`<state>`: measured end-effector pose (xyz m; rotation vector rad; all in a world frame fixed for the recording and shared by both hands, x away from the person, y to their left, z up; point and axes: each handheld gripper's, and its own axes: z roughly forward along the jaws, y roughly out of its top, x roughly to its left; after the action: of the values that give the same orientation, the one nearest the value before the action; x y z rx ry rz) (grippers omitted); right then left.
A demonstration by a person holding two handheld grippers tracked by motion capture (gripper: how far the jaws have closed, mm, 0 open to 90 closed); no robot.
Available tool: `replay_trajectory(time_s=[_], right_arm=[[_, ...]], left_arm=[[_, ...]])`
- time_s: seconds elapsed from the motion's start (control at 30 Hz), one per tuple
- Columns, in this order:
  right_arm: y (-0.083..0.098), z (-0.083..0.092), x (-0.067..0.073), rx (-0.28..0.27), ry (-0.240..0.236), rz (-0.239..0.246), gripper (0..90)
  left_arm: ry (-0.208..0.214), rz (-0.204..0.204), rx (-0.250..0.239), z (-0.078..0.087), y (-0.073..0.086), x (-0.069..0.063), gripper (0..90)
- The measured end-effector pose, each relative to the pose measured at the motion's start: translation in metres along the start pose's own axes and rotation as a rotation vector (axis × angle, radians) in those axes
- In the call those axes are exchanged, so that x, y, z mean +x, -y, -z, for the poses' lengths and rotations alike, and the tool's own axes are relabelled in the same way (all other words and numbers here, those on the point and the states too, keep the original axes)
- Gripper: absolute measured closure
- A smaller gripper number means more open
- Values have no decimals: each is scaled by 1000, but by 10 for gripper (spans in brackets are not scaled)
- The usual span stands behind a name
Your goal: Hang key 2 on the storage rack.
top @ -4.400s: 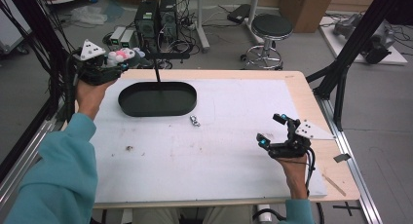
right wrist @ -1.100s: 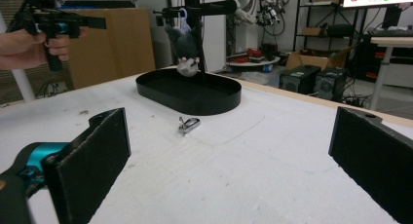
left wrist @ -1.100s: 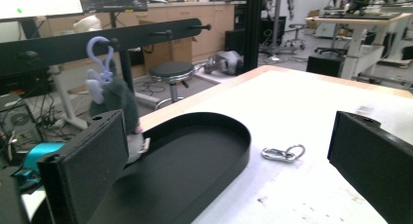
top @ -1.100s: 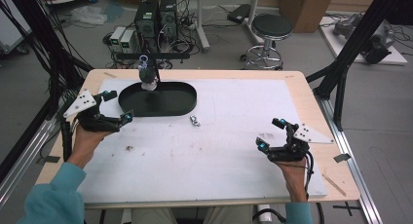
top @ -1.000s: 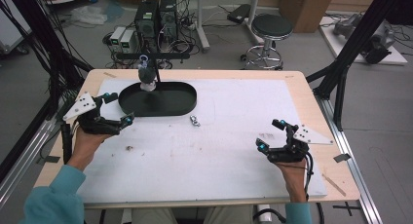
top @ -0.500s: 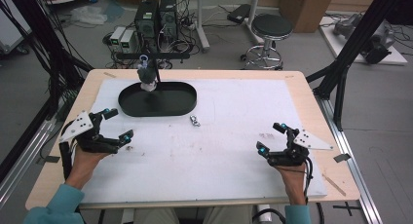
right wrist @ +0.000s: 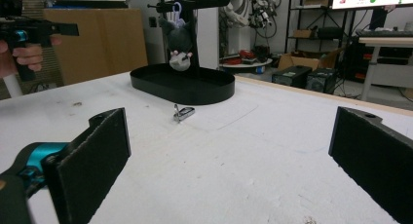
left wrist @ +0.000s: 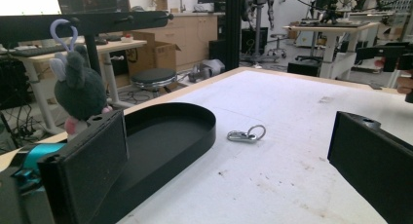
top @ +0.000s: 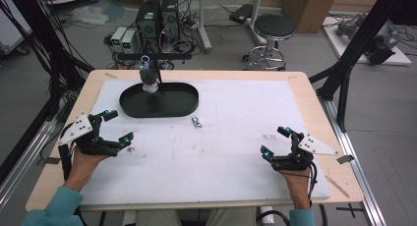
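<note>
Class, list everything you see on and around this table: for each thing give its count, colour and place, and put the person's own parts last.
Table: one, wooden edge under a white sheet, centre.
Tray: one, black, oval, far left of the table.
Stand: one, black post with a crossbar, rising from the tray.
Plush toy: one, grey with white, hanging from the crossbar by a pale loop.
Metal clip: one, silver, on the sheet just right of the tray.
Stool: one, black round seat, on the floor beyond the table.
Computer cases: two, dark, on the floor behind the stand.
Left gripper: one, black with teal, open, near left edge.
Right gripper: one, black with teal, open, near right edge.
Sleeves: two, teal, bottom edge.
</note>
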<state>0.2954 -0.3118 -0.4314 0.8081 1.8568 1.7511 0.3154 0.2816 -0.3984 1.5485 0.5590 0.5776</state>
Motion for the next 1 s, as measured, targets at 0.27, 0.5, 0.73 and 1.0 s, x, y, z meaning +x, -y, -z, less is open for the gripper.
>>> replay_trajectory(time_s=[0.27,0.5,0.73,1.0], right_arm=[[1,0,2,-13,-5,7,6],[4,0,3,-17,-8,14,6],[6,2,3,-23,-14,8,6],[9,3,1,-41,-12,11,6]], left_arm=[[32,-35,38,-10,-10,2,17],[93,-84,113,-35,-23,4,17],[155,-112,156,-64,-33,2,17],[202,-162,196,-91,-44,0,17]])
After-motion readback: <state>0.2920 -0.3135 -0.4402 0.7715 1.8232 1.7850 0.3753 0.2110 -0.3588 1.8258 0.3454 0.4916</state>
